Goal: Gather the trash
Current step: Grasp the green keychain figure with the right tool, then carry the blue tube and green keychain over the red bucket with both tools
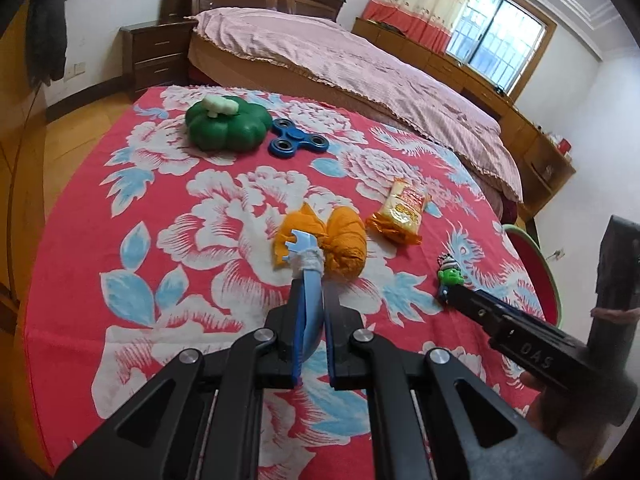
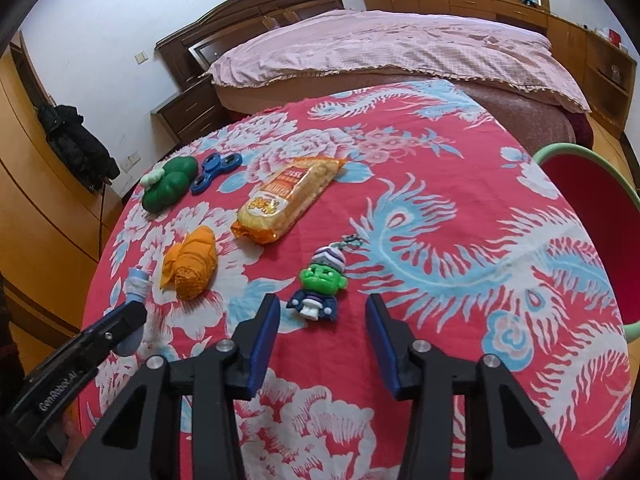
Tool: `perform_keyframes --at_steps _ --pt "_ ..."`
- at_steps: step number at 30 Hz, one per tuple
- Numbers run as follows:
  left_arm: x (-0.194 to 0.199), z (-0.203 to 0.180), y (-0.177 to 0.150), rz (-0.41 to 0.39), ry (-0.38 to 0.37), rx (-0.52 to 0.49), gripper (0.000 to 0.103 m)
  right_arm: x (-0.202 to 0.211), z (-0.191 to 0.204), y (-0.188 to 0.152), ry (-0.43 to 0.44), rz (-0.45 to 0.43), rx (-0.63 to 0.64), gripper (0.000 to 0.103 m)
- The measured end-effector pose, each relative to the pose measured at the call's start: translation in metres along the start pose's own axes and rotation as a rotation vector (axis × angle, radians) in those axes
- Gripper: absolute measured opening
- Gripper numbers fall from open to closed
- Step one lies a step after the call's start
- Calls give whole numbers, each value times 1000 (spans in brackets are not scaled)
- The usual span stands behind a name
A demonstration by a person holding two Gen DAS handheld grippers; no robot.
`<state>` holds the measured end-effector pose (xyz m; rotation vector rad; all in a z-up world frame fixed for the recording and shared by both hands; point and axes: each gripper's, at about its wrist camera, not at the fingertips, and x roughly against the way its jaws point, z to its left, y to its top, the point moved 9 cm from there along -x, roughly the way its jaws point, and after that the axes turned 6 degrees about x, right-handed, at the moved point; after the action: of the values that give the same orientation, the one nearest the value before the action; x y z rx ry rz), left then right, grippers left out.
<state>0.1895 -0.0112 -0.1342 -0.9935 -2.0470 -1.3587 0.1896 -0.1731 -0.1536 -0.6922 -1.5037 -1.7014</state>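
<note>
Red floral cloth [image 2: 400, 360]: covers the worktop; trash and toys lie apart on it.
Left gripper [image 1: 310, 276]: clamped tight on a pale blue plastic piece [image 1: 310, 292], its tip over the orange wad [image 1: 344, 244].
Right gripper [image 2: 320, 312]: jaws parted, gripping nothing; green-faced figure [image 2: 318, 290] just ahead between them.
Snack wrapper [image 2: 288, 200]: beyond the figure, untouched.
Red bin [image 2: 580, 208]: at the worktop's right edge.
Advice: keep the left grip firm; steer the right gripper past the toy to the wrapper.
</note>
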Motion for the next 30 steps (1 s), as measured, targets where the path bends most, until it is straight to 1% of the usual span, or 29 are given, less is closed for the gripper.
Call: perform_keyframes --at_steps 3,5,7,9,14,19,22,28,30 --pt "0 3 -1 2 0 13 7 -6 2 -1 -8 11 12 41" --pt "1 3 -1 2 -1 18 8 -8 2 0 -31 8 30 37" --pt "2 3 -1 0 -3 16 8 -9 2 0 -33 10 35 26" --pt "5 1 -2 -5 -5 12 8 -8 3 -1 -31 8 41 22" --pt "16 -7 -3 -14 -23 5 8 8 5 2 -4 -29 38 22" --pt "30 -20 -1 -31 -40 -8 8 40 4 6 18 -90 16 20" --pt "40 -32 2 -37 -64 -23 8 61 0 10 28 -126 -15 20" --pt "58 -68 11 -60 -124 -94 8 106 -10 19 26 -206 -53 20" --pt "61 -82 12 -62 -143 -133 8 118 -16 22 22 -224 -70 20"
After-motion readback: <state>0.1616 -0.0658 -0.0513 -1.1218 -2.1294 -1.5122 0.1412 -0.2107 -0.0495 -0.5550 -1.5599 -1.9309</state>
